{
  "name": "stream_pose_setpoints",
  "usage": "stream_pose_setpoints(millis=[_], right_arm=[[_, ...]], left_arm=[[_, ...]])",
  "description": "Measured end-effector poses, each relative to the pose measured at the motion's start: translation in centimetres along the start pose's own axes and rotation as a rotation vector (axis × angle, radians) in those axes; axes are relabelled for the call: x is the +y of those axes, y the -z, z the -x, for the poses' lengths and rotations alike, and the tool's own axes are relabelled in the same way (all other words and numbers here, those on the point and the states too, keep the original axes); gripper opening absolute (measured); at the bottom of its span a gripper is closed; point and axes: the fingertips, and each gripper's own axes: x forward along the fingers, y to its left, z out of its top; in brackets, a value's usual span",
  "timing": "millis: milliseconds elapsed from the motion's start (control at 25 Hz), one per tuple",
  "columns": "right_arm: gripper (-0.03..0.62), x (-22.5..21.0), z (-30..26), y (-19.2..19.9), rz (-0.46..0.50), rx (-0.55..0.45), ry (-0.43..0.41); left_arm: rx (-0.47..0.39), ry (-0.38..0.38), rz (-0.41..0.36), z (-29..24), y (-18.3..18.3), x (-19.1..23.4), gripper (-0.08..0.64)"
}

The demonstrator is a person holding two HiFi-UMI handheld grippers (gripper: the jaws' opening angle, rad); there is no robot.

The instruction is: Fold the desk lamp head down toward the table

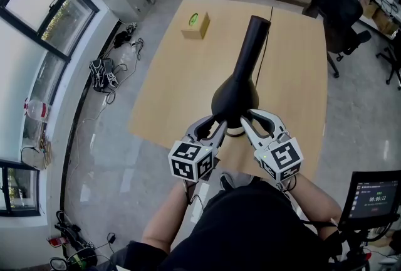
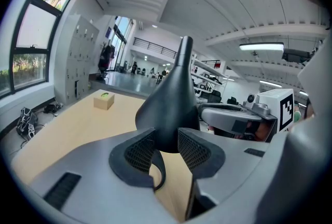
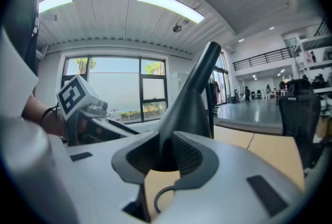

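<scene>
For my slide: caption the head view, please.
The left gripper and right gripper clamp a black desk lamp over a wooden table; cardboard box beyond.

Monitor screen point(image 1: 376, 196): white timer digits, seemingly 00:00:12; the line of print above them is too small to read.
Cubes on left gripper point(image 1: 220, 125) and right gripper point(image 1: 245, 120): black-and-white square codes only, no letters.
Cardboard box point(image 1: 195, 25): green mark, no legible print.

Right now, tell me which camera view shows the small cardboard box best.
The head view: the cardboard box lies unobstructed on the table, its green-marked top fully visible. The left gripper view shows it small and far off, left of the lamp head. The right gripper view doesn't show it.
</scene>
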Motion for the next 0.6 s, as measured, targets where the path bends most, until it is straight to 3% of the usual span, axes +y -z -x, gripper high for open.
stream_pose_setpoints(millis=[600], right_arm=[[0.083, -0.29, -0.12, 0.08, 0.006, 0.000, 0.006]], left_arm=[[0.000, -0.002, 0.004, -0.27, 0.02, 0.09, 0.120]])
